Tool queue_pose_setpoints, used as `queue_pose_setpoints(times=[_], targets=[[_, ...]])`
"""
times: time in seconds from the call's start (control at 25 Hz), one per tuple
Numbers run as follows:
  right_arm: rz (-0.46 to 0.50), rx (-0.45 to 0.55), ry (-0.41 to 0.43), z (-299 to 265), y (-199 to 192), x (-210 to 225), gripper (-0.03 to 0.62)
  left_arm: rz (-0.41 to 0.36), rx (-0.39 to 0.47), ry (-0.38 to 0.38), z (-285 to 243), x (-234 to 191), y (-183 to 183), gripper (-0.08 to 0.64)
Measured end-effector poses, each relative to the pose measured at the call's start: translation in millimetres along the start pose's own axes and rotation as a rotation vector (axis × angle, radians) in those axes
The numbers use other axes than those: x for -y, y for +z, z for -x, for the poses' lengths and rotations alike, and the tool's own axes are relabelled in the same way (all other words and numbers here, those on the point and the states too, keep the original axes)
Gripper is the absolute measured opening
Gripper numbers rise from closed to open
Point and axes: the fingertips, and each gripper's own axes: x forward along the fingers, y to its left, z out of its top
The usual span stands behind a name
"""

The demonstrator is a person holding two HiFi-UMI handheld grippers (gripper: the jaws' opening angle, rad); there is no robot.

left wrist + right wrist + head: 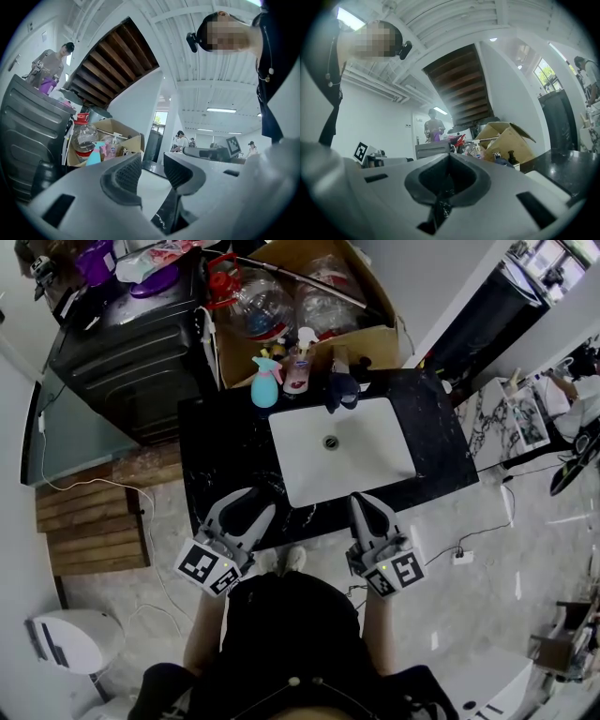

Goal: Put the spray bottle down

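Behind the sink [375,451], the spray bottle [265,385] already stands upright on the counter [216,442]. Your left tongs [251,504] gape empty and your right tongs [362,505] are closed on nothing, both well apart from it. Placing looks done; next, just keep clear of it

This is a mock bathroom inside a big open hall. A black marble worktop [216,446] with a white basin [375,456] lies just ahead of the fingers [246,510], a toilet [70,638] sits behind them to the left, and far beyond them other people [180,138] stand under a strip-lit white ceiling [220,93].
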Motion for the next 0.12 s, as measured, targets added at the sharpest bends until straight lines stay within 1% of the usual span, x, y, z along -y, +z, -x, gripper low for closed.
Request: queue_pose_setpoints(times=[0.12], targets=[[-0.002,-0.001,-0.009,1.2,-1.0,4.7,0.003,-0.002,-0.002,-0.008,-2.9,2.9,-0.4,0.150]])
